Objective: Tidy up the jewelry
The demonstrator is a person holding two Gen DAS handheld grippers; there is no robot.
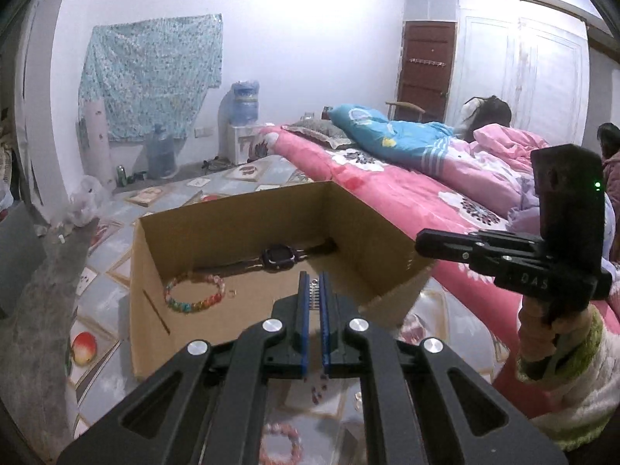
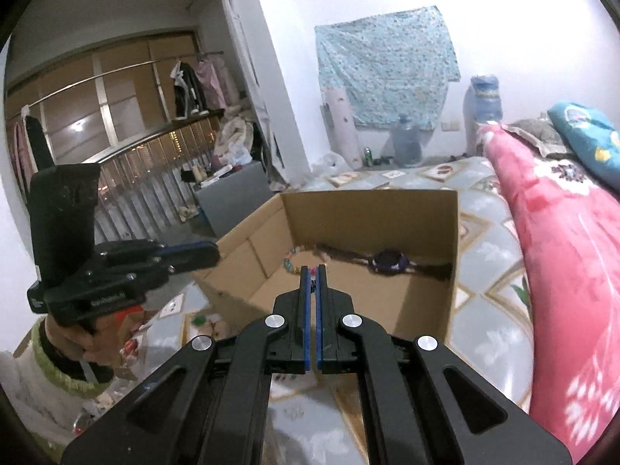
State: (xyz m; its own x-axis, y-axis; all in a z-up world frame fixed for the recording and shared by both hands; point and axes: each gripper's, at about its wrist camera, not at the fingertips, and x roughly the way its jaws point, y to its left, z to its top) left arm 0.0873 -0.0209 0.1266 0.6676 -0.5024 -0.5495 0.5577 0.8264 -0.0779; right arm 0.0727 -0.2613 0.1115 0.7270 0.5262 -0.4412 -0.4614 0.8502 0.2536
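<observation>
Left gripper (image 1: 314,285) pinches silver chain (image 1: 314,293) over cardboard box (image 1: 248,209); right gripper (image 2: 310,275) near-closed on small dark item, unidentifiable. Watch (image 1: 279,257), beaded bracelet (image 1: 193,294) lie inside box.

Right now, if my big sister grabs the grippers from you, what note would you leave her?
Left gripper: shut on a small beaded chain, held over the cardboard box.
Right gripper: nearly shut on something tiny and dark; I can't tell what.
Done: watch and colourful bead bracelet lie in the box.
Left: drop what's held; a pink bracelet and small beads are on the floor mat.
</observation>
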